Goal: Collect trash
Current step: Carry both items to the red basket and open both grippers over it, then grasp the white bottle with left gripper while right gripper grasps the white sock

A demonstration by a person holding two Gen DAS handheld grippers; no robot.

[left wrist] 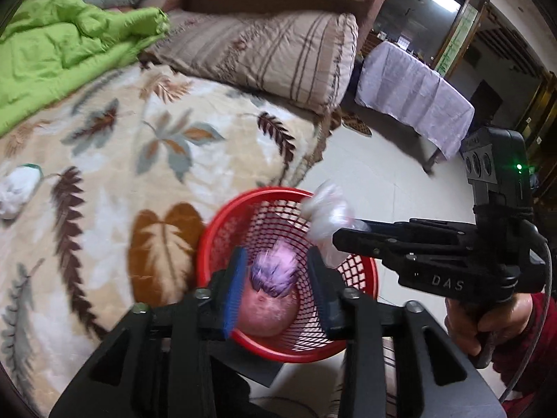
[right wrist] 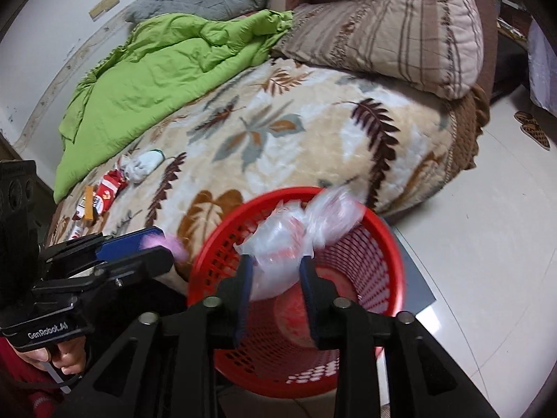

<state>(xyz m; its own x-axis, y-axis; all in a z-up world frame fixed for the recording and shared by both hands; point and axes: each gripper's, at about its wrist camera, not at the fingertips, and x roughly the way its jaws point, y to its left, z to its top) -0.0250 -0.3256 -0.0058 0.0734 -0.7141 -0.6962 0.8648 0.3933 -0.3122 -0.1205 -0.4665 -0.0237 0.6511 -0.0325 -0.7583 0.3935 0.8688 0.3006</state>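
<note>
A crumpled purple paper wad [left wrist: 275,275] sits between the left gripper's [left wrist: 275,291] narrowly parted jaws, above the red mesh plastic basket [left wrist: 362,271]. The right gripper [right wrist: 276,292] pinches a clear plastic bag [right wrist: 299,233] (blurred) over it.

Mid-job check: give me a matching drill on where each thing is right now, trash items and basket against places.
Things:
1. purple wad
2. clear bag
3. white wad
4. basket

Places:
A. lying on the blanket
B. between the left tongs
C. between the right tongs
D. on the floor beside the bed

Pairs: 1-B, 2-C, 3-A, 4-D
</note>
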